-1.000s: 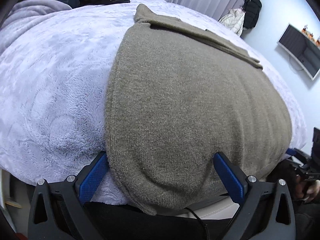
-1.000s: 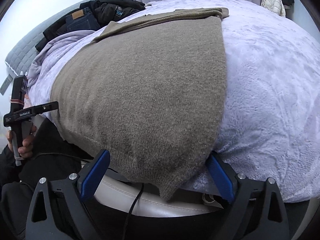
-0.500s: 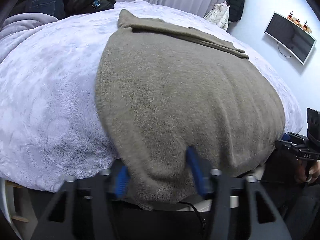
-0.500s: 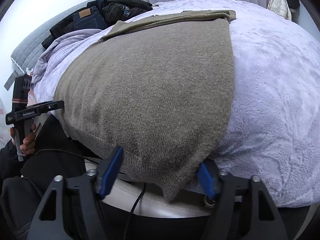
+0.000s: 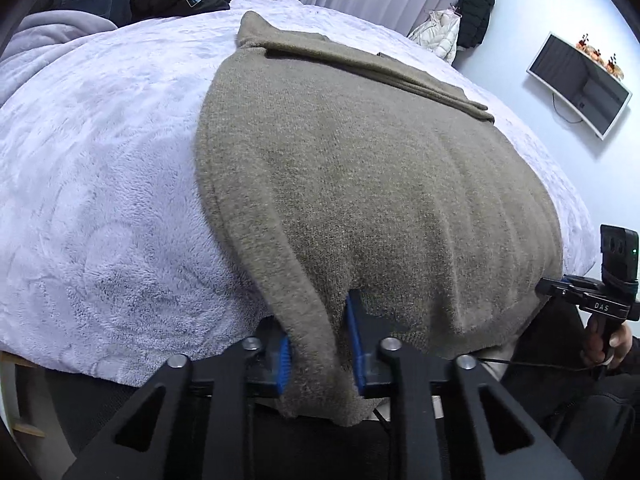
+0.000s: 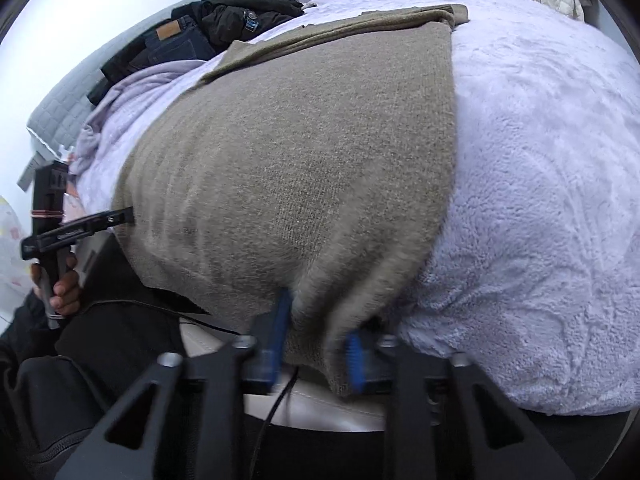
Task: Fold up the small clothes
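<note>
Left wrist view: left gripper pinches the olive sweater hem; right gripper likewise. Thin bites could slip, and the folded sleeves may shift.

The right hand-held gripper pinches the near corner of the olive sweater lying on the lilac bed.

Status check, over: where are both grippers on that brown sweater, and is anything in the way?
Left gripper shut on near-left hem corner. Right gripper shut on near-right corner. Sweater flat on lilac blanket, sleeves folded across its far end. Nothing on the sweater.
</note>
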`<state>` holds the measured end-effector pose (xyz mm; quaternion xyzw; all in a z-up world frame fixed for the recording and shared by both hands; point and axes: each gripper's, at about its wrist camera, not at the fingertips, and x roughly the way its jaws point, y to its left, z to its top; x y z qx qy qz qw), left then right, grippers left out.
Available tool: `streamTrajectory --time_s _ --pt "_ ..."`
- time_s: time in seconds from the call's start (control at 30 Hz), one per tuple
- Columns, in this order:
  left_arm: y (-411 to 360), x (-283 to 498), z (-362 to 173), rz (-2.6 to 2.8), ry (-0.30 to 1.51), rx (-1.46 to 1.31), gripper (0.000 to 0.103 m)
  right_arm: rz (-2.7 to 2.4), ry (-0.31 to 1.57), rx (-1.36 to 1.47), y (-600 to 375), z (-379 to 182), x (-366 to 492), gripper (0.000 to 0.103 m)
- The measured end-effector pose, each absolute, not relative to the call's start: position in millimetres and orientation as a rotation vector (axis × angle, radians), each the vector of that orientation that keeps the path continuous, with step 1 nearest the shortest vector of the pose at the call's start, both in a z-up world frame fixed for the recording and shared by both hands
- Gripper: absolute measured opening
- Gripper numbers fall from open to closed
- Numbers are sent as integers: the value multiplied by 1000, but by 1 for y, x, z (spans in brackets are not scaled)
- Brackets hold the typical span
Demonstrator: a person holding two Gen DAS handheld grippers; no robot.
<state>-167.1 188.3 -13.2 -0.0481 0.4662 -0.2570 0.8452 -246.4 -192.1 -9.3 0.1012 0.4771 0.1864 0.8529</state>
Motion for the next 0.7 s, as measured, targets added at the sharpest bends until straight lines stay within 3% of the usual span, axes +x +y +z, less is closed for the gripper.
streamTrajectory --time_s 0.1,0.3,0.43,0.7 --pt "190 -168 -13 -546 978 -108 18 406 1006 250 -199 -11 -247 17" --pt "193 -163 -18 -555 1000 -138 19 399 1051 277 -201 -22 -241 25" --pt "184 -166 -13 -534 976 -83 13 416 1030 261 -197 -17 -244 12" --pt "180 -182 16 -533 864 -70 12 490 898 208 -193 26 -259 10"
